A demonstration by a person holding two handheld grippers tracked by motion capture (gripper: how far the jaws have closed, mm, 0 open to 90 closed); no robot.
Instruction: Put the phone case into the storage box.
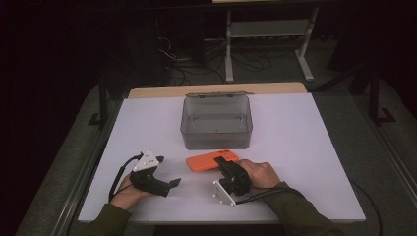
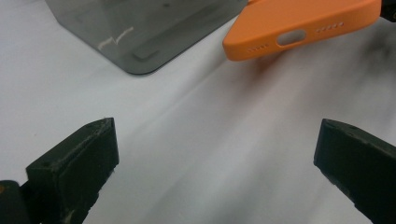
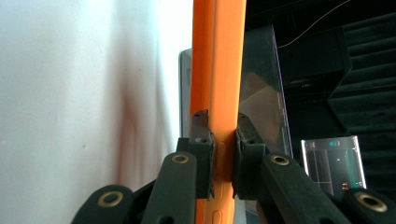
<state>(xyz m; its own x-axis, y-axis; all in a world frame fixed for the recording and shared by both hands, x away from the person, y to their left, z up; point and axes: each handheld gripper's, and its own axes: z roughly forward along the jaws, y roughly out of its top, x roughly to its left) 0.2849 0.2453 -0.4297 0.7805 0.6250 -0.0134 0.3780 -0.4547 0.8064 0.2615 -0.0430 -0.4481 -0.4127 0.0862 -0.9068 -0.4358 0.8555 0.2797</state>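
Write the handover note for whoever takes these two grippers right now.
Right gripper: shut on the orange phone case, clamping its edge; in the left gripper view the case's end hangs just above the table.
Left gripper: open, nothing between the jaws, near the table's front left, pointing toward the case.
Grey bin: open, looks empty, just behind the case at mid-table.
Done: case gripped and lifted slightly.
Left: probably carry the case to the bin and release it inside; that goal is my guess from the layout.
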